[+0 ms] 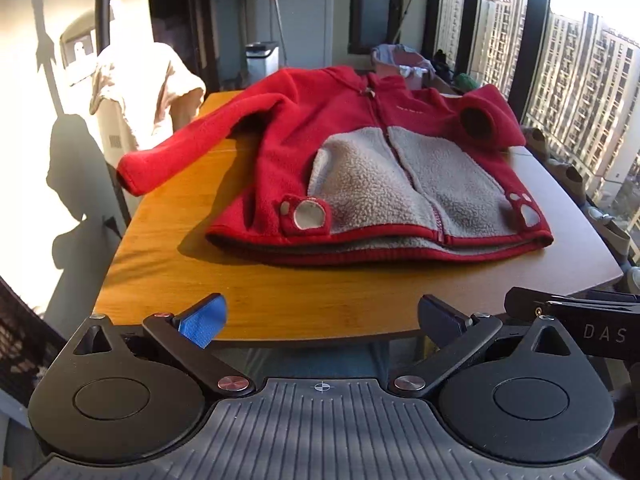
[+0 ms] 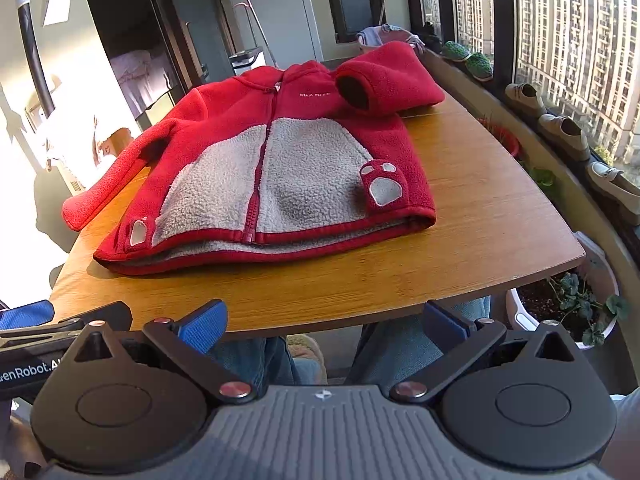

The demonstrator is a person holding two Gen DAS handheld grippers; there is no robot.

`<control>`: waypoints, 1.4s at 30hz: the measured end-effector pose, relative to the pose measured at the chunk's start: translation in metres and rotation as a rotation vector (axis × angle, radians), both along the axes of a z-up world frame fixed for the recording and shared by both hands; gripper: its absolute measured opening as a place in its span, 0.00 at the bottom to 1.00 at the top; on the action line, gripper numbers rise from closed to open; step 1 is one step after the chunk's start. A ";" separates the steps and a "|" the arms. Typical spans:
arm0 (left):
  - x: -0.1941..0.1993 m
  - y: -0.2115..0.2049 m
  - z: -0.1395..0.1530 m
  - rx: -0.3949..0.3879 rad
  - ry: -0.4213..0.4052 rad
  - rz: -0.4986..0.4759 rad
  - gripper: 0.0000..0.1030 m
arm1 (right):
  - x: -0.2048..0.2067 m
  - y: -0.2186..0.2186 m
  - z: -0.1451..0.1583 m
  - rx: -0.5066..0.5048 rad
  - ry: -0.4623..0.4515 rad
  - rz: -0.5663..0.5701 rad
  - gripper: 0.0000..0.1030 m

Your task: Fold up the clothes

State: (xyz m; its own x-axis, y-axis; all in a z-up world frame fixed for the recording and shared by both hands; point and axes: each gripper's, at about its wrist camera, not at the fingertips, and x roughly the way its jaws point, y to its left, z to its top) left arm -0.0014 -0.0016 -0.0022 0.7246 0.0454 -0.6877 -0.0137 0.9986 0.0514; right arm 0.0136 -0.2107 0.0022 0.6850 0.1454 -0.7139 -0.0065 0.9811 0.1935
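Observation:
A red fleece jacket (image 1: 360, 160) with a grey front and paw-print pockets lies zipped and face up on the wooden table (image 1: 192, 264). Its left sleeve (image 1: 192, 140) stretches out toward the table's left edge. Its right sleeve (image 1: 484, 120) is folded back over the chest. The jacket also shows in the right wrist view (image 2: 272, 160). My left gripper (image 1: 320, 316) is open and empty at the table's near edge, short of the hem. My right gripper (image 2: 324, 320) is open and empty, also at the near edge.
Several shoes (image 2: 560, 124) line the window ledge on the right. A potted plant (image 2: 568, 304) stands below the table's right corner. A laundry basket (image 1: 400, 60) sits behind the table. A draped cloth (image 1: 140, 84) hangs to the left.

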 end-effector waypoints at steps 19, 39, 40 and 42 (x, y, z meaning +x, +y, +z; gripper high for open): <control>-0.006 0.010 0.007 -0.020 0.008 0.038 1.00 | -0.011 0.014 0.007 -0.070 -0.063 0.052 1.00; -0.006 0.012 0.003 -0.037 0.024 0.034 1.00 | -0.009 0.016 0.002 -0.081 -0.036 0.049 1.00; -0.007 0.012 0.003 -0.038 0.024 0.034 1.00 | -0.009 0.016 0.002 -0.081 -0.037 0.049 1.00; -0.007 0.012 0.003 -0.039 0.024 0.034 1.00 | -0.009 0.016 0.002 -0.081 -0.038 0.049 1.00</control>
State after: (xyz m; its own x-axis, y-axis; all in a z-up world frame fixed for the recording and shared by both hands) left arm -0.0082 0.0108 0.0008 0.7062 0.0425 -0.7068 -0.0466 0.9988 0.0135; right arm 0.0044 -0.1945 0.0041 0.7053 0.1220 -0.6983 -0.0606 0.9919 0.1120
